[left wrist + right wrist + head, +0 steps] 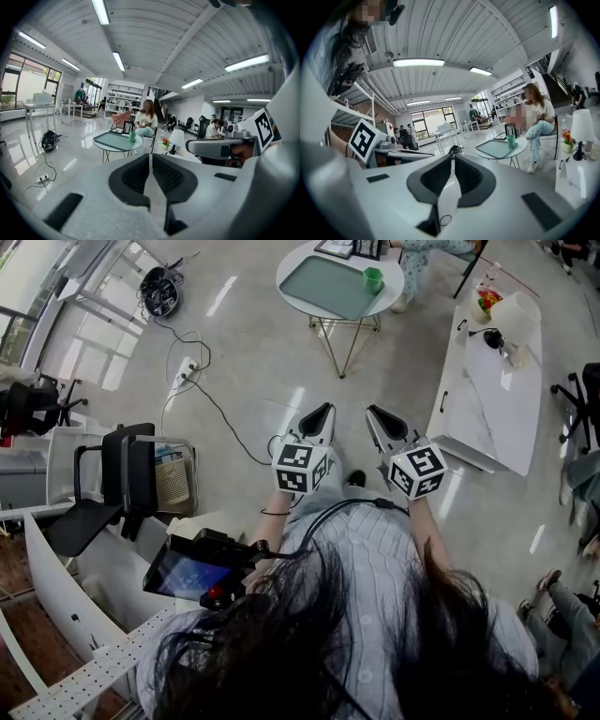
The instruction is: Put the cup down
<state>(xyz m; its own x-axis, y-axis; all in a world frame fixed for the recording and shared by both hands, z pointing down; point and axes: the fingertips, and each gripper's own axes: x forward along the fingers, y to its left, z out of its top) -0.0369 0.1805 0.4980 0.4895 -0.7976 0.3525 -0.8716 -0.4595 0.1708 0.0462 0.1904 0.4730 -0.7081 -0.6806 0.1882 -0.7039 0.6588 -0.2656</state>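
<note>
Side by side, left claw (324, 410) and right claw (372, 412), each closed and empty. Green cup (373, 280) upright on the round tabletop (392, 294), seemingly at the edge of the tray (328, 287), well apart from both.

Glossy, polished floor (262, 343), mirroring the ceiling lights in pale streaks. Smooth matt white plastic on the shells of the left hand-held gripper (322, 411) and the right hand-held gripper (377, 412); black pads (136, 174) with a fine gridded, rubbery-looking texture. Matt black-and-white print on the marker cubes (302, 468). Smooth white top on the round desk (394, 268), carried on thin bright metal wire legs (343, 341). Matt pale green tray (328, 285); at the desk's right edge a smooth green cup (374, 280), plastic by the look. Ribbed knit cloth on the pale sweater (375, 559). Satin white top on the long desk (502, 409). Ribbed, white-painted sheet ceiling (154, 42).
</note>
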